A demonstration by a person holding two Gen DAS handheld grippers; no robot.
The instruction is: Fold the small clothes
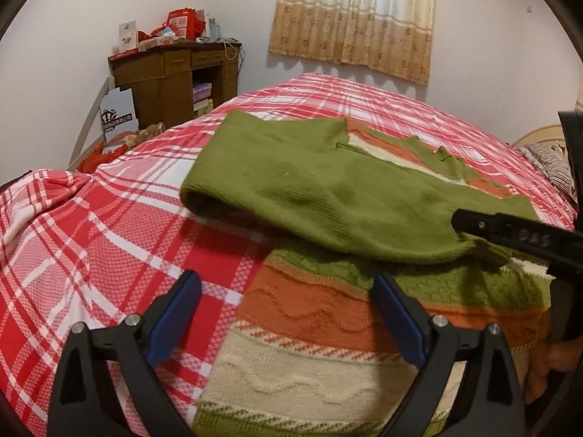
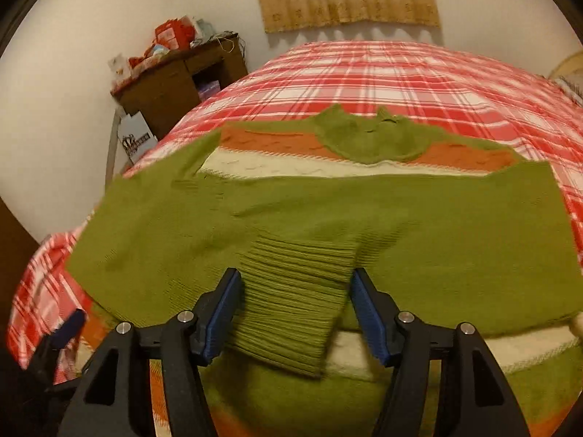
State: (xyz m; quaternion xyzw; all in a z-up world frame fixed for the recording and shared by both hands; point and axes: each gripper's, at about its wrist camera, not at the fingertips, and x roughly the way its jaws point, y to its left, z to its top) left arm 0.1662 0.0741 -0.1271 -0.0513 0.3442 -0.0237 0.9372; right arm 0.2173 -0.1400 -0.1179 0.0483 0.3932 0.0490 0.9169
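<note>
A small knit sweater (image 1: 328,320) (image 2: 328,160) with green, orange and cream stripes lies flat on the bed. Its green sleeves are folded across the body. My left gripper (image 1: 288,298) is open and empty, low over the sweater's left edge. My right gripper (image 2: 295,302) is open, its jaws standing either side of a ribbed green sleeve cuff (image 2: 291,298) without closing on it. In the left wrist view the right gripper (image 1: 517,233) shows at the sleeve end (image 1: 419,240).
The bed has a red and white plaid cover (image 1: 109,225) (image 2: 382,76). A brown desk (image 1: 171,76) (image 2: 175,83) piled with red boxes stands at the back left by the wall. A curtain (image 1: 357,14) hangs behind the bed. A pillow (image 1: 550,160) lies at the right.
</note>
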